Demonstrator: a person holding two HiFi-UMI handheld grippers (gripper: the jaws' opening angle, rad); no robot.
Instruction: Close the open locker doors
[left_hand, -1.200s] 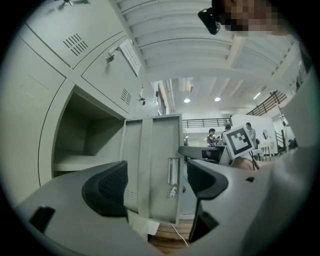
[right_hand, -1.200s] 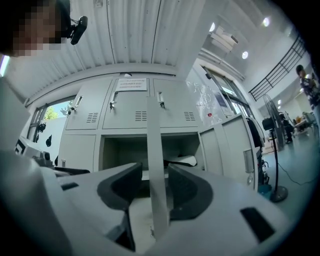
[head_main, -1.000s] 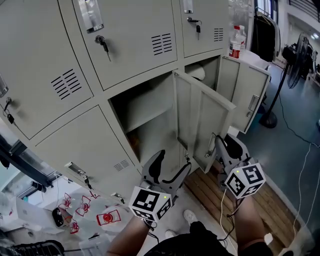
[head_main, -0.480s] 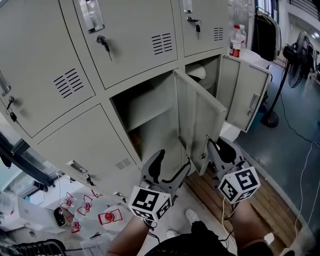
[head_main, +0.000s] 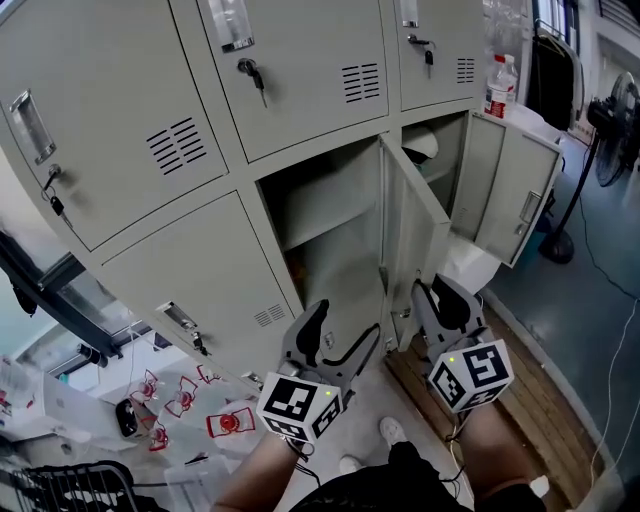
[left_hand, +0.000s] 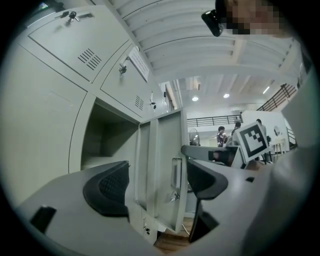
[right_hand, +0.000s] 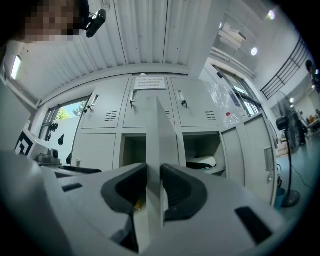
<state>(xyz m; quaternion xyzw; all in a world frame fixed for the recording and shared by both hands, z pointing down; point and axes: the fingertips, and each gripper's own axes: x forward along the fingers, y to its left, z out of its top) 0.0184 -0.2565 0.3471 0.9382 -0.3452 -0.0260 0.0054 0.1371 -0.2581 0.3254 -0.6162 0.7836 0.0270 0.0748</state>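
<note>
The grey locker bank has two open doors. The middle door (head_main: 410, 232) (right_hand: 159, 131) stands half swung out from its empty compartment (head_main: 330, 205). My right gripper (head_main: 432, 297) (right_hand: 154, 187) is shut on this door's free edge near its bottom, one pad on each face. The far right door (head_main: 520, 200) (right_hand: 255, 150) hangs wide open, untouched. My left gripper (head_main: 342, 333) (left_hand: 155, 185) is open with nothing between its fingers, low in front of the middle compartment, the middle door (left_hand: 167, 160) beyond it.
A white object (head_main: 425, 146) lies in the right compartment. A bottle (head_main: 497, 86) stands on a surface past the lockers and a fan (head_main: 615, 120) at the far right. Wooden boards (head_main: 520, 390) cover the floor below; red-and-white packets (head_main: 230, 422) lie at the lower left.
The middle door has swung further toward its compartment, with my right gripper moving left on its edge. The left gripper stays low in front of the compartment.
</note>
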